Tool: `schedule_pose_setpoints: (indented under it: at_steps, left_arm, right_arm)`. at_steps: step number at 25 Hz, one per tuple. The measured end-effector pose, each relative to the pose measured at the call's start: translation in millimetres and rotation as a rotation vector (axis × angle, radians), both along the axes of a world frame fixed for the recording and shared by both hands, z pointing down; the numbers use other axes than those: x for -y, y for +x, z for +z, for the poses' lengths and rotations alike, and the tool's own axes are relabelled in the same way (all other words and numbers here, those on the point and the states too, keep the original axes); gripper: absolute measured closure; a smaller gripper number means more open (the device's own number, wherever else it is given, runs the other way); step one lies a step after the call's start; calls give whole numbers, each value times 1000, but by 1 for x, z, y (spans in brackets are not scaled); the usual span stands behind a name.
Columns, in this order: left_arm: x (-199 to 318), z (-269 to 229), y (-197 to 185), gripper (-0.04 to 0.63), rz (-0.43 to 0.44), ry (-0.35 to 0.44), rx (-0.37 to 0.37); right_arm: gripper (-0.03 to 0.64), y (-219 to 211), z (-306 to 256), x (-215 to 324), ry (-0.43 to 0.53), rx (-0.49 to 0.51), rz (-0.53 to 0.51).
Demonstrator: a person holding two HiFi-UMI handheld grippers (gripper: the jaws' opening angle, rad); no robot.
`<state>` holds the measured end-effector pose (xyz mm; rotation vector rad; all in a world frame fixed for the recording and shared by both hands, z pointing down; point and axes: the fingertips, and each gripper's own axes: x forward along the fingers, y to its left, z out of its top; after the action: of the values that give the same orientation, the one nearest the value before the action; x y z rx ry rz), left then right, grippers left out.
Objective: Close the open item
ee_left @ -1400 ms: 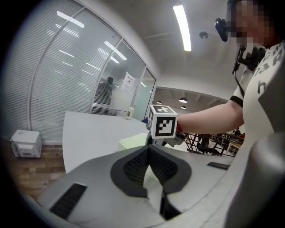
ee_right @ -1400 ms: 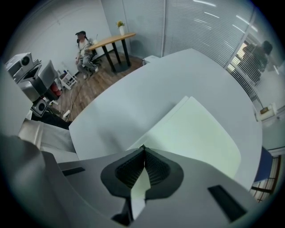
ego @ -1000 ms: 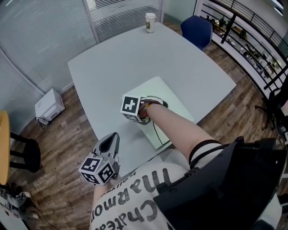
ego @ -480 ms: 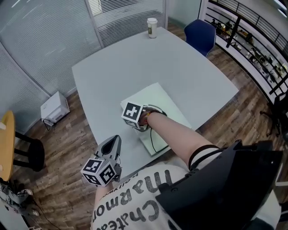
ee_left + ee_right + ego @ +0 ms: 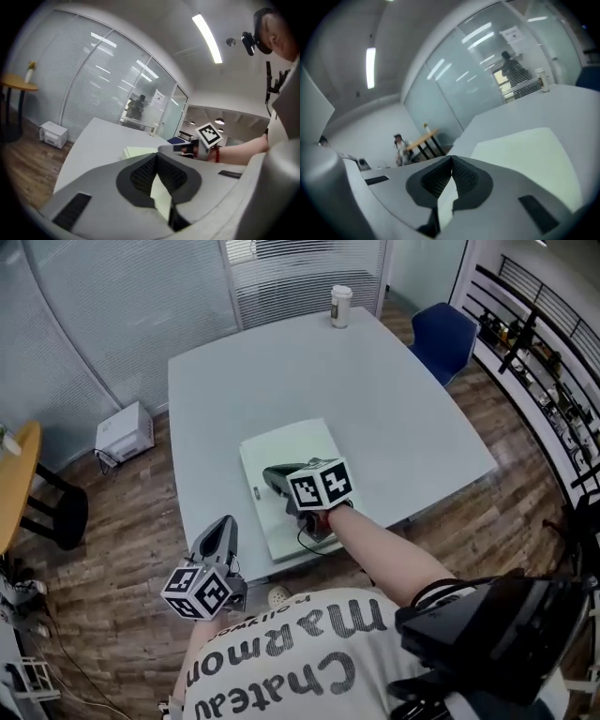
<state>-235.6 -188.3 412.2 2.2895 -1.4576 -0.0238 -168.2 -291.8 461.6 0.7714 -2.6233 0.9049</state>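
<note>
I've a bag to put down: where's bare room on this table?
The table is bare between the green mat and the paper cup, and right of the mat. The near edge is crowded: the right claw is over the mat.

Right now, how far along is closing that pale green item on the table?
Looks done: the pale green item lies flat on the table, no raised flap visible. In hand: nothing; the right gripper is over it, fingers shut and empty; the left gripper aside, also shut. Left: probably only pulling away.
</note>
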Motion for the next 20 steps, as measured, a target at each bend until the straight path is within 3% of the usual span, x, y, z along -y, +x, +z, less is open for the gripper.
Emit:
schedule_pose_setpoints:
  at_steps: [2,4,8,11,15,20]
  left_arm:
    - [-8,6,4,603,-45,-20,-24]
    - [-18,12,11,603,-87,-49,-41]
    - [-39,20,31,603,-178,-54,-76]
    - [-50,18,46,603,-210,-36,-106]
    - [-76,20,93,603,-164,-25,-106]
    - [-99,28,131,603,-109,-25,-32]
  right_arm:
    - [617,31,-32,-9,-2,179,51]
    - [617,70,-47,-23,18,245,79]
    - [618,149,-53,-46,129,201,158]
    - [618,184,-58,-62,152,188,189]
    - [617,220,-52,-96,197,104,158]
    - [618,248,-35,-120,267,36,115]
